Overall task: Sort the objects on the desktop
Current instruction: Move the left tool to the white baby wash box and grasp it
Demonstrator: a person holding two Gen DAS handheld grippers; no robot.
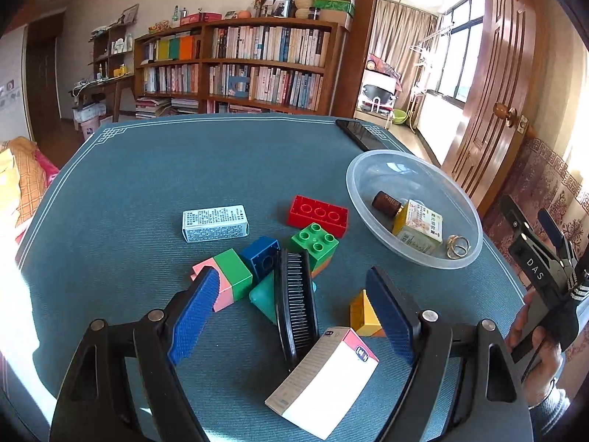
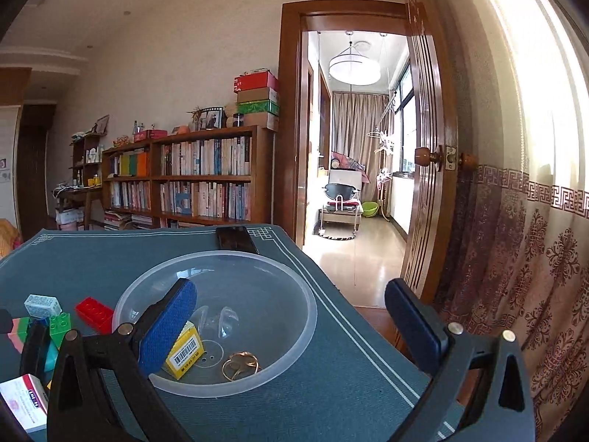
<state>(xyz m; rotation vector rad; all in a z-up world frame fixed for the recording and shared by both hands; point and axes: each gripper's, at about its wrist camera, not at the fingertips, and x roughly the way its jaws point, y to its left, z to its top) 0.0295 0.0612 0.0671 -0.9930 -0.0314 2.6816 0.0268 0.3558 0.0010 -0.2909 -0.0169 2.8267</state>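
Note:
My left gripper [image 1: 294,294] hangs open over a heap on the blue-green mat [image 1: 165,169], its pads touching nothing. Between its fingers lie a black comb [image 1: 296,305] and a teal block [image 1: 263,296], with a pink-and-white box [image 1: 324,372] in front. Around them sit a red brick [image 1: 317,215], a green brick [image 1: 314,243], a blue brick [image 1: 263,258], a pink-and-green block [image 1: 230,280], a yellow block [image 1: 362,315] and a printed white box [image 1: 215,223]. My right gripper [image 2: 291,316] stands wide open and holds nothing, its left finger [image 2: 169,328] over the clear bowl [image 2: 309,313]. The bowl holds a yellow box [image 2: 186,353] and gold rings [image 2: 239,364].
A brown bottle [image 1: 386,202] also lies in the bowl [image 1: 401,169]. A black phone [image 1: 362,134] rests at the mat's far edge. The right gripper [image 1: 530,217] and a hand [image 1: 530,335] show at the right edge of the left wrist view. An open wooden door [image 2: 423,184] stands beyond the table's right side.

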